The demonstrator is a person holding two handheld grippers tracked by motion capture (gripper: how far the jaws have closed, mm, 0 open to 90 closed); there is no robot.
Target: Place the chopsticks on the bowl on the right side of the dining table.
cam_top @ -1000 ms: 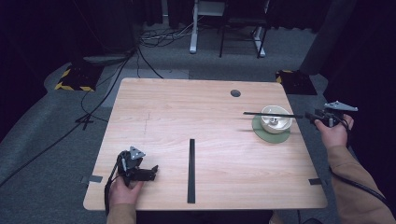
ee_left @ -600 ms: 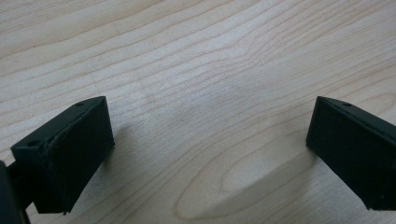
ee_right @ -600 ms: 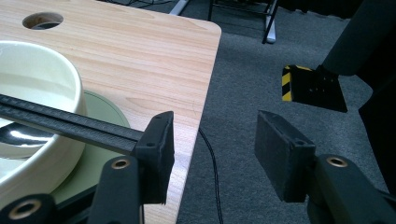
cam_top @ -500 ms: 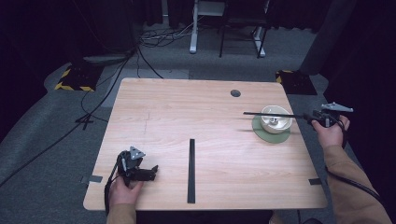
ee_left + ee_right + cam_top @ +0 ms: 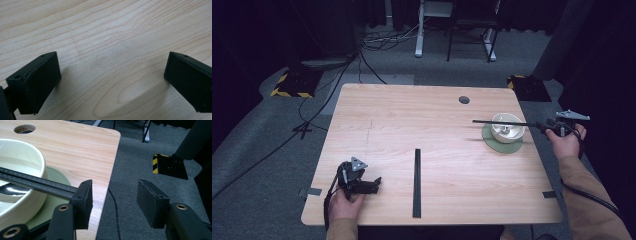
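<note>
Past the table's (image 5: 532, 200) right edge, right tongs (image 5: 113, 195) gape empty; left tongs (image 5: 110, 80) wide.

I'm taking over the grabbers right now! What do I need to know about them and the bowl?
Left gripper: open, nothing between its jaws, resting low on the table at the near left.
Right gripper: open, just past the table's right edge.
Black rod: reaches across the white bowl; its end meets one right jaw, not between the pads.
Done: the bowl sits on the green plate.
Left: probably dealing with the rod.
</note>
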